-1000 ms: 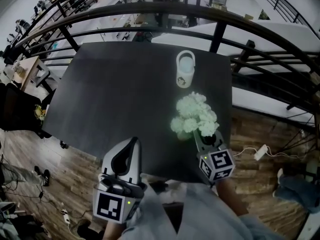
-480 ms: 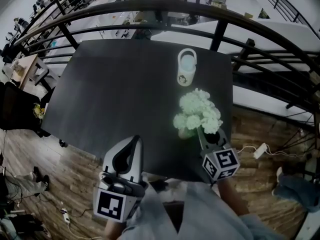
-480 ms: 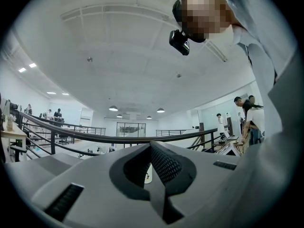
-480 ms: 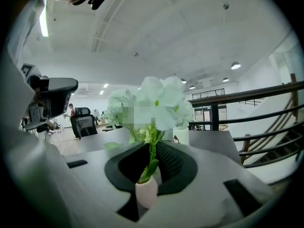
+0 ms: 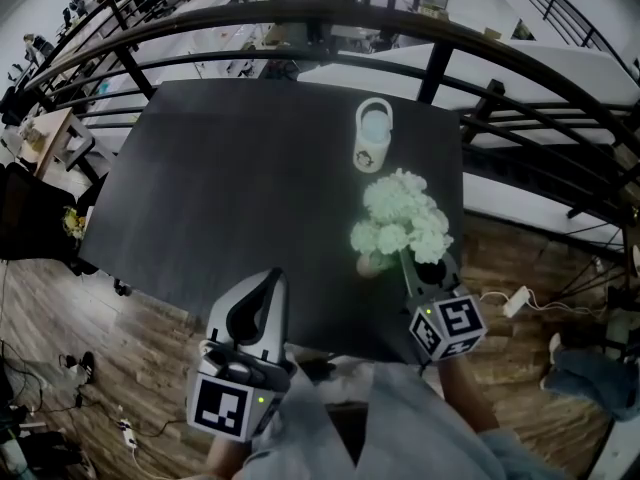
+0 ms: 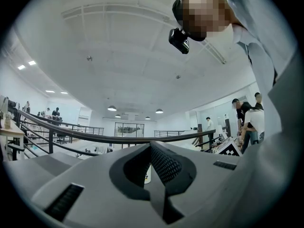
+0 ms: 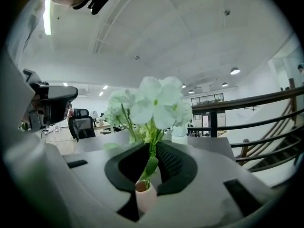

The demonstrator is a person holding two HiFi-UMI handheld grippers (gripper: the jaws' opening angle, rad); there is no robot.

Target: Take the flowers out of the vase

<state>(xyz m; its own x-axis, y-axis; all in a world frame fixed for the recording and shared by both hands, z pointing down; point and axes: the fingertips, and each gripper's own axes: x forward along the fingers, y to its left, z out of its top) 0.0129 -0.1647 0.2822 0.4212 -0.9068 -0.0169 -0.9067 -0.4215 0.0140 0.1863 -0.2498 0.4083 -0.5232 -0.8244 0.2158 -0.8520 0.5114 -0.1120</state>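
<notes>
A bunch of white flowers (image 5: 402,216) with green stems stands in a small pale vase (image 5: 370,264) near the black table's (image 5: 230,168) front right corner. My right gripper (image 5: 406,260) is shut on the stems just above the vase mouth. In the right gripper view the stems (image 7: 152,151) pass between the ribbed pads (image 7: 169,161) and run down into the vase (image 7: 145,196); the blooms (image 7: 153,102) rise above the jaws. My left gripper (image 5: 262,290) hovers over the table's front edge, shut with nothing in it (image 6: 153,148).
A white mug-shaped pot (image 5: 372,136) with a handle stands at the table's far right. A dark curved railing (image 5: 330,18) runs behind the table. Wooden floor, cables and a power strip (image 5: 518,301) lie to the right. People stand in the background (image 6: 247,120).
The flowers and my right gripper have drifted slightly up and to the right in the head view. The left gripper has stayed where it was.
</notes>
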